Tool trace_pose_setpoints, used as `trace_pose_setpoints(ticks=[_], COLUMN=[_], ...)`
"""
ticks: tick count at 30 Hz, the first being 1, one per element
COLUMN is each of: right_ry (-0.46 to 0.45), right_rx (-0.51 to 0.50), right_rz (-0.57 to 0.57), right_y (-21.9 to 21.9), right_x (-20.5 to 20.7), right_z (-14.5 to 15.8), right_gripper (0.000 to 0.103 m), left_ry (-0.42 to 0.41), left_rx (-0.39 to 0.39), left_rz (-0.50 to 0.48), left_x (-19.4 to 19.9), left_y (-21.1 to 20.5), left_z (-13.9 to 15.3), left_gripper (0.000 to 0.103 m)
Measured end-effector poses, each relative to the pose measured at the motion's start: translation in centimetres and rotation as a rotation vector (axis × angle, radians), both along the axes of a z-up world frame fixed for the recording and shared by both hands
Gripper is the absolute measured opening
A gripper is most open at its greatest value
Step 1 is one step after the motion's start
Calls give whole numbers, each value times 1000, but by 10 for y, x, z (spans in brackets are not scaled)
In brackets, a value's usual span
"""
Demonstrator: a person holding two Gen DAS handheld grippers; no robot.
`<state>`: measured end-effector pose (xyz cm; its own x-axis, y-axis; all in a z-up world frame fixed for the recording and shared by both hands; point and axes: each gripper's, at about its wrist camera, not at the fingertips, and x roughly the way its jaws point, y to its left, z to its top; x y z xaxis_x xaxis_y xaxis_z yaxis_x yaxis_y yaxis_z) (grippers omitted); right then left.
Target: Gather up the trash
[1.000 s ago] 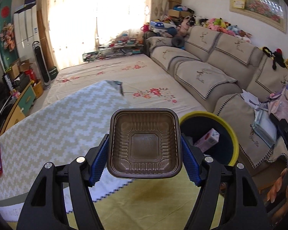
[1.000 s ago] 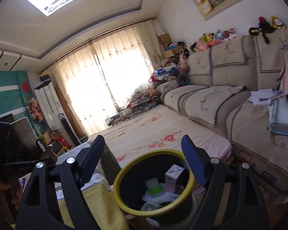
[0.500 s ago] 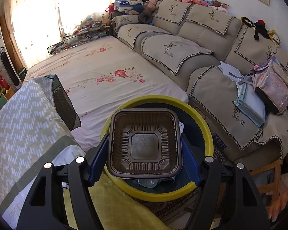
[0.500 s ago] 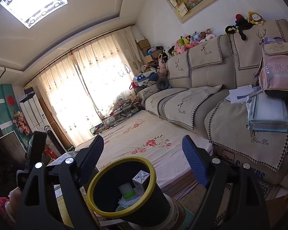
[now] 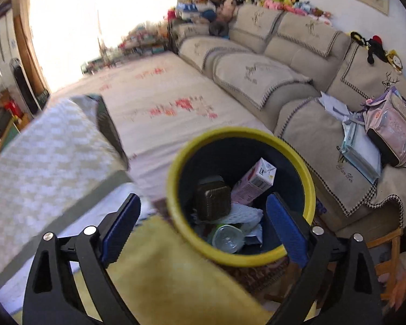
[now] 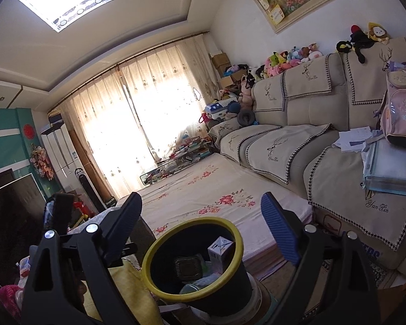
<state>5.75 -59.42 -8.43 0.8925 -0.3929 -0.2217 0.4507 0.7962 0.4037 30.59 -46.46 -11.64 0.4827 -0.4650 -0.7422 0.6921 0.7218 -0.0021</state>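
The left tongs [image 5: 203, 222] hang over the yellow-rimmed bin [image 5: 308, 189]. Their jaws have just been opening and now stand wide with nothing between them. The brown plastic tray [image 5: 212, 199] lies inside the bin on its side, at about 9 o'clock of the opening, touching a pink carton [image 5: 254, 180] at 1 o'clock, above a clear cup [image 5: 227, 238] and crumpled paper [image 5: 245, 216]. The right tongs [image 6: 201, 216] are spread apart and empty too, the bin at 6 o'clock in that view. A beige sofa [image 5: 259, 73] stands beyond.
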Motion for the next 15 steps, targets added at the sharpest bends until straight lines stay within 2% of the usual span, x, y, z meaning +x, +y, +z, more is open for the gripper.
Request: trace_pose_setpoints(ticks=[2,7,11,15], right_ry=[-3,26,60,120], right_rx=[-14,-96,-141,-169], right_rz=[39,172,270,344], right_y=[13,58,89,112], right_x=[2,11,15,18], right_z=[5,20,27,31], right_gripper=[86,93,96,96], left_ry=[-75,-210,-238,-264], left_rx=[-36,-91,-119,-161], left_rz=[29,146,281,467], left_x=[-22,-75,-109,-143], left_y=[33,131,215,297], left_z=[21,64,84,98], left_gripper=[98,98,98,98])
